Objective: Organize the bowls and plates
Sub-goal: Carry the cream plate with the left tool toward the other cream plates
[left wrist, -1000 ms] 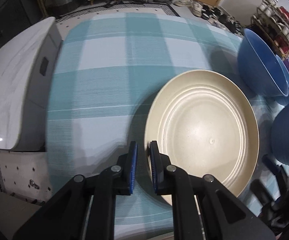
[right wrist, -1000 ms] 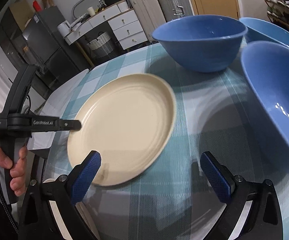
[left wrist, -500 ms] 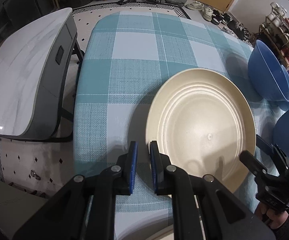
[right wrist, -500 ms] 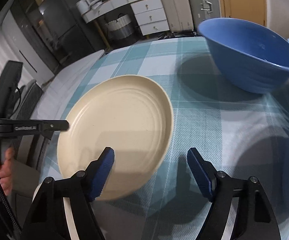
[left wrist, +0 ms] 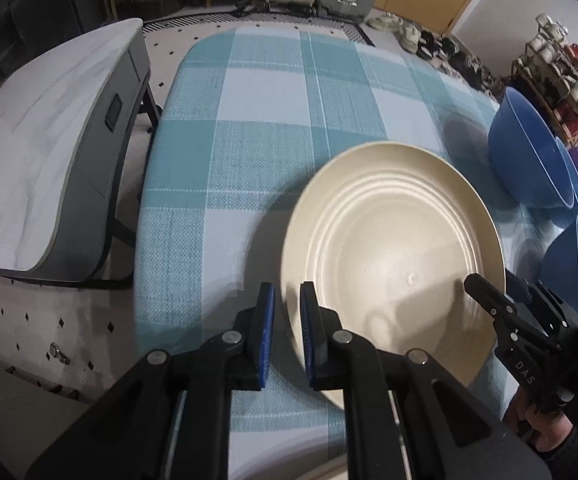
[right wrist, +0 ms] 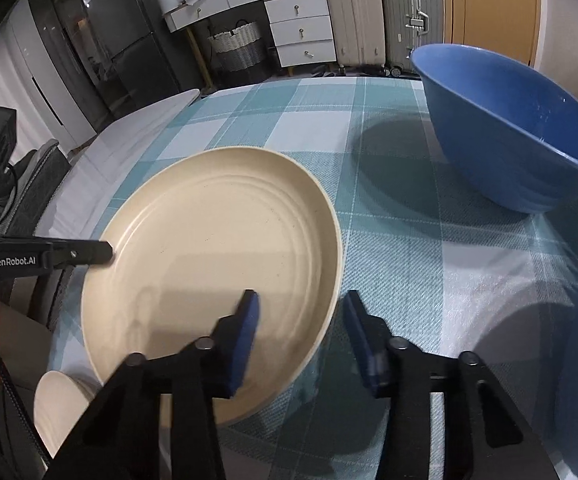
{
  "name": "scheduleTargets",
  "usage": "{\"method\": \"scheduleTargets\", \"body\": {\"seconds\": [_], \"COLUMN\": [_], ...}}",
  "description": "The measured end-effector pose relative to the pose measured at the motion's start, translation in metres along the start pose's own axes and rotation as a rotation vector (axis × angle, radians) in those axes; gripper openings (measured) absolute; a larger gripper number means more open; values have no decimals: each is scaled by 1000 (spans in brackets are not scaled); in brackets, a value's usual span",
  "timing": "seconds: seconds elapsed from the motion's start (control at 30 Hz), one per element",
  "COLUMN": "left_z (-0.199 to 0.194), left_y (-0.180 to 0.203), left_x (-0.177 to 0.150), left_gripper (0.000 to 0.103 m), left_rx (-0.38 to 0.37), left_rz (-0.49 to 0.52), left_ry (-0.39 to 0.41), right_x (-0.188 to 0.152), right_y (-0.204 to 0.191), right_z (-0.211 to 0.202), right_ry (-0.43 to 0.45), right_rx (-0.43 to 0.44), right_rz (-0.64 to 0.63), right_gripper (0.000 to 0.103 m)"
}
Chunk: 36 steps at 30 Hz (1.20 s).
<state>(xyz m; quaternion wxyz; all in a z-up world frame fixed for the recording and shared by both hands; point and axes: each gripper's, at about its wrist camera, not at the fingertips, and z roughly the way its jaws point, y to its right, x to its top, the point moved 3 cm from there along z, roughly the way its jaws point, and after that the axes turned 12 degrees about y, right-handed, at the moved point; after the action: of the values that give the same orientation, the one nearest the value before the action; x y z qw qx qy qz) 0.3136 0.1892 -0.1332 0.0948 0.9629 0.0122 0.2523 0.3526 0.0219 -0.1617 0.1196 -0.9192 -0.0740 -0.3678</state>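
Note:
A cream plate (left wrist: pixel 393 256) with ridged rings is held a little above the checked tablecloth (left wrist: pixel 273 128). My left gripper (left wrist: pixel 287 334) is shut on the plate's left rim. The plate also shows in the right wrist view (right wrist: pixel 217 256). My right gripper (right wrist: pixel 299 340) is open and straddles the plate's right rim, one finger over the plate and one outside. Blue bowls (left wrist: pixel 529 160) stand at the right; one large blue bowl (right wrist: pixel 509 136) shows in the right wrist view.
A second cream plate (right wrist: pixel 59 412) lies low at the near table edge. A white-topped grey side table (left wrist: pixel 45 168) stands left of the table. Suitcases (right wrist: pixel 381 20) and drawers (right wrist: pixel 301 24) stand behind.
My right gripper has narrowed and moved onto the plate's right rim. My left gripper keeps its hold; the plate has moved slightly back toward the near edge.

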Motion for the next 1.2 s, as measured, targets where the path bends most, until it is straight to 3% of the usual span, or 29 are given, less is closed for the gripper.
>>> {"method": "scheduleTargets", "body": {"seconds": [0.1, 0.37, 0.87, 1.2], "left_z": [6, 6, -24, -57], "left_y": [-1, 1, 10, 15], "left_x": [-4, -7, -4, -17], "left_gripper": [11, 11, 11, 11], "left_rx": [-30, -10, 22, 23], "left_rz": [-38, -53, -21, -38], "left_ry": [-17, -22, 27, 57], "right_x": [1, 3, 18, 24], "right_y": [1, 3, 3, -3], "right_z": [0, -1, -24, -63], "right_ry": [-3, -7, 31, 70], "right_rx": [-6, -16, 9, 27], "right_rz": [-14, -11, 11, 1], "right_gripper": [25, 17, 15, 14]}}
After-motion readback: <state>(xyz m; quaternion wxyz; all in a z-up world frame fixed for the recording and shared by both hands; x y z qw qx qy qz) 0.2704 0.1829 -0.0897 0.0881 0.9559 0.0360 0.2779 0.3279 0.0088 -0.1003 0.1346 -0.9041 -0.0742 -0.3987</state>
